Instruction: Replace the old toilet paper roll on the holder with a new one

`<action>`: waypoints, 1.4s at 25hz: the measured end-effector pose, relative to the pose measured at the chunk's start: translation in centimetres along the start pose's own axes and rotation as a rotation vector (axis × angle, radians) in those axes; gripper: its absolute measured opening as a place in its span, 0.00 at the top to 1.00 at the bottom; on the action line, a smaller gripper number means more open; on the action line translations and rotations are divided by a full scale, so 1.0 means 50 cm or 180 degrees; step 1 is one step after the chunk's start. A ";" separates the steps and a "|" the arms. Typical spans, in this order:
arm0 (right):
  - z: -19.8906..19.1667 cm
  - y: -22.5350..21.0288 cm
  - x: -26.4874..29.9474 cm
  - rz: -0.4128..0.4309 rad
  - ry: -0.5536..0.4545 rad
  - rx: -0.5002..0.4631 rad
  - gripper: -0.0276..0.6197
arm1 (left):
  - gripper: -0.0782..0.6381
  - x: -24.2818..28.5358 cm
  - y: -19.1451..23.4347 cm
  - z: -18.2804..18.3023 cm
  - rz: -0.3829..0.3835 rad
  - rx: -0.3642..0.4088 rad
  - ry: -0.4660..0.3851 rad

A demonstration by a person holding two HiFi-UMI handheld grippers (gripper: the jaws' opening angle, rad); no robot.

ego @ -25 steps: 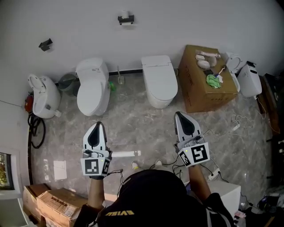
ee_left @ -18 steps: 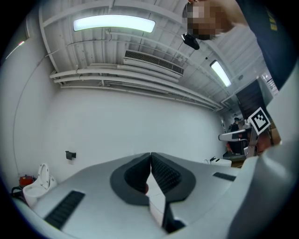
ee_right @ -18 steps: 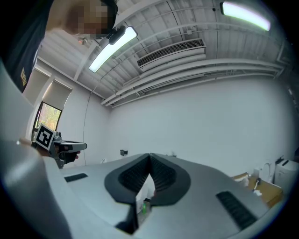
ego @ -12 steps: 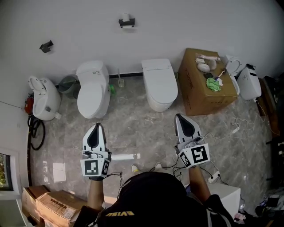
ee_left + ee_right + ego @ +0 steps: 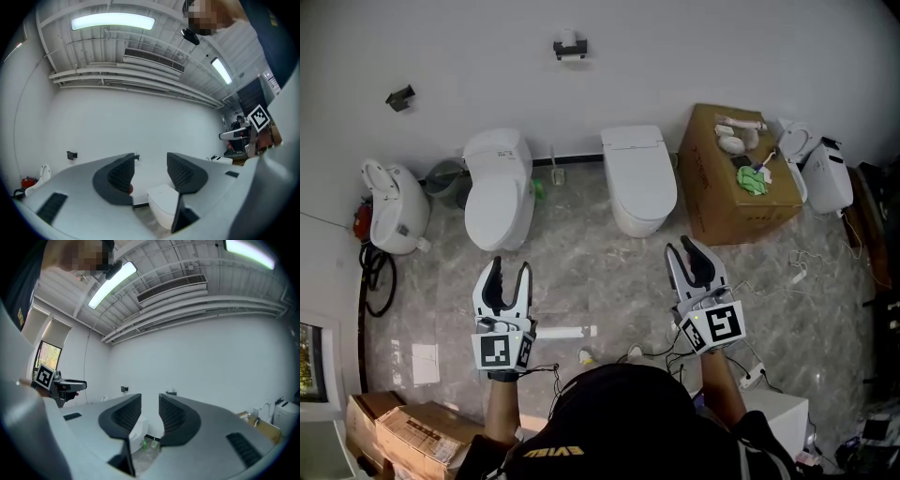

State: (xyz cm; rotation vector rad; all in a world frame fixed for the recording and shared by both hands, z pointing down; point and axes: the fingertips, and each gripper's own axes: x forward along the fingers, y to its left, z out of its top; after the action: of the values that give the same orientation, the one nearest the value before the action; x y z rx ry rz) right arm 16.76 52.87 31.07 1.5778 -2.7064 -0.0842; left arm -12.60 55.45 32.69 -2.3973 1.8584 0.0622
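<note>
High on the white wall hangs a black holder with a white toilet paper roll [image 5: 569, 46], small and far from both grippers. It shows again as a dark speck, the holder [image 5: 136, 157] past the left jaw tip and the holder [image 5: 171, 392] above the right jaw tip. My left gripper [image 5: 509, 272] and right gripper [image 5: 691, 248] are held side by side over the floor, pointing at that wall. Both have just been opening their jaws, and nothing is between them. The left gripper [image 5: 151, 171] gapes wider than the right gripper [image 5: 150, 413]. White roll-like items [image 5: 733, 141] lie on a cardboard box [image 5: 712, 202].
Two white toilets [image 5: 497, 187] [image 5: 637, 178] stand against the wall, a third fixture [image 5: 394, 206] at the left. A second black wall bracket [image 5: 399, 97] hangs left. A green cloth [image 5: 753, 178] lies on the box. Cables [image 5: 797, 267], a white tube [image 5: 567, 330] and cartons [image 5: 403, 427] litter the floor.
Both grippers' jaws, shut in the earlier frames, now stand apart, the left wider. Both hands stay nearly where they were.
</note>
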 end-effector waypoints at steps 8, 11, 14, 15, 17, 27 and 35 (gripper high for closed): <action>-0.005 -0.010 0.008 -0.0050 0.0079 0.0025 0.58 | 0.42 0.004 0.001 0.004 -0.0068 -0.0109 -0.0019; -0.001 -0.006 0.012 -0.0109 0.0030 0.0049 0.49 | 0.42 0.000 0.013 0.002 -0.0035 -0.0120 -0.0026; -0.003 -0.004 0.016 -0.0149 0.0027 0.0064 0.45 | 0.42 -0.005 0.027 -0.002 -0.0012 -0.0119 -0.0035; -0.003 -0.002 0.018 -0.0149 0.0038 0.0061 0.44 | 0.41 -0.007 0.033 -0.005 -0.0008 -0.0116 -0.0028; -0.003 0.007 0.024 -0.0153 0.0054 0.0059 0.44 | 0.41 -0.007 0.044 -0.003 0.0011 -0.0170 0.0000; -0.013 0.138 0.097 -0.0077 0.0046 0.0097 0.44 | 0.41 -0.031 0.120 0.002 -0.0117 -0.0140 -0.0025; -0.027 0.175 0.102 -0.0142 0.0144 0.0062 0.44 | 0.41 -0.044 0.159 -0.029 -0.0179 -0.0182 0.0035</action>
State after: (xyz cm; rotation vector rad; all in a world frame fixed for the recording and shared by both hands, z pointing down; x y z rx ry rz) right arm 6.67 52.69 32.75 1.6247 -2.6467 -0.0222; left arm -20.91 55.45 33.86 -2.4908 1.8168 0.0989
